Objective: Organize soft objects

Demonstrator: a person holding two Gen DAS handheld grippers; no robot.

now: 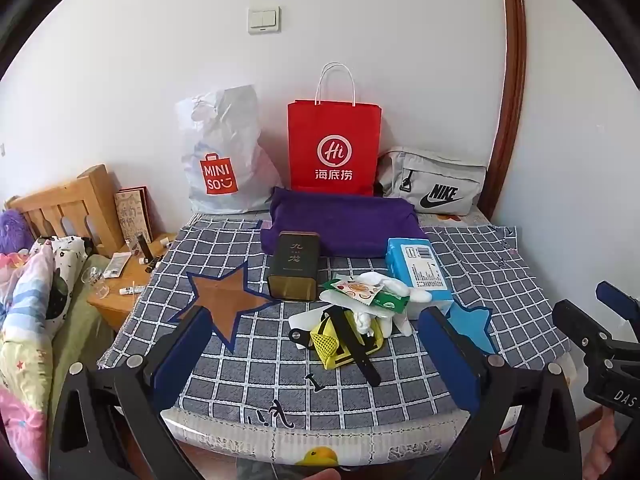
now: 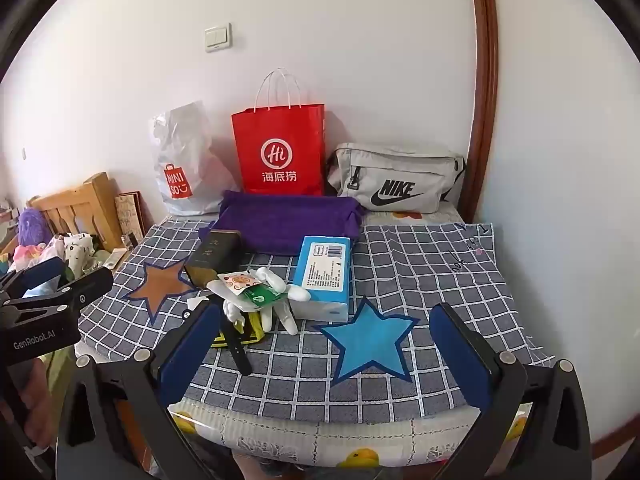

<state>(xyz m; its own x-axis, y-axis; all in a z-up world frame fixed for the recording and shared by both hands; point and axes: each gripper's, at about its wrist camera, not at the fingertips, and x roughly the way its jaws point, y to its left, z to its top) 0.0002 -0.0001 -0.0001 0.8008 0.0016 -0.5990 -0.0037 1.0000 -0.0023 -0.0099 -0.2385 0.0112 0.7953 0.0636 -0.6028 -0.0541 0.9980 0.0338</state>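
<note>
red bag, purple towel, tin behind glove pile

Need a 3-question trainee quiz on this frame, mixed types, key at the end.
1. True or false: the left gripper is shut on the white glove.
2. Which bag stands between the Miniso bag and the Nike bag? A) red bag B) purple towel C) tissue pack
3. Fill in: the dark tin lies beside the ____ star.

Key: 1 false; 2 A; 3 brown.
</note>
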